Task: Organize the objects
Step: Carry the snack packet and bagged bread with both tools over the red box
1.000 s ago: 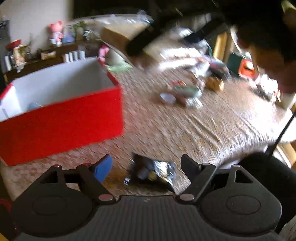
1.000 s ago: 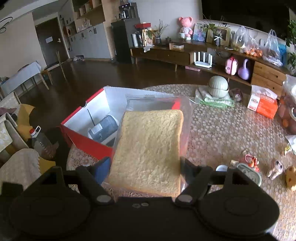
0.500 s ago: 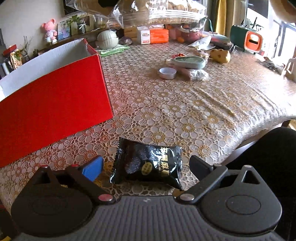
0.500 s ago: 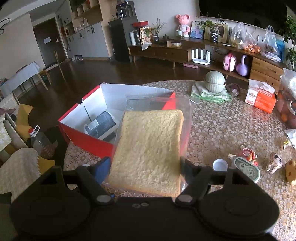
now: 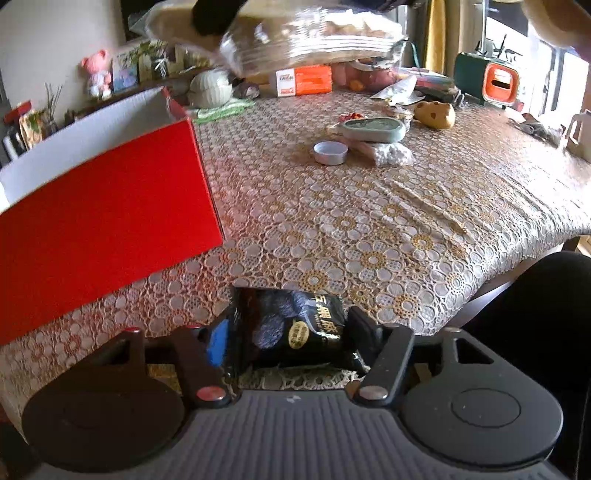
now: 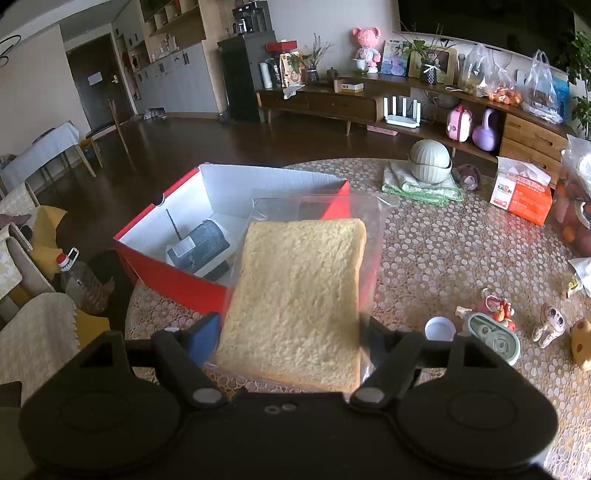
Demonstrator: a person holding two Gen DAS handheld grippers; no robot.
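Observation:
A black snack packet [image 5: 295,332] lies on the lace tablecloth near the table's front edge. My left gripper [image 5: 287,326] has its jaws closing on it; both pads touch its ends and the packet is crumpled between them. The red box [image 5: 103,229] with white inside stands just left of it. My right gripper [image 6: 290,328] is shut on a bagged slice of bread [image 6: 295,302], held in the air by the red box [image 6: 177,273]. A grey device [image 6: 199,245] lies in the box. The bread bag [image 5: 314,33] also hangs at the top of the left wrist view.
A small white dish [image 5: 330,152], a green case [image 5: 373,129] and little toys [image 6: 548,325] lie mid-table. An orange tissue box [image 6: 522,197] and a bowl on green cloth [image 6: 430,166] stand at the far side. The table edge [image 5: 517,266] falls off at the right.
The left gripper came down around the black packet, then its jaws drew in from wide apart onto the packet's ends. The right gripper keeps the bread in the same place.

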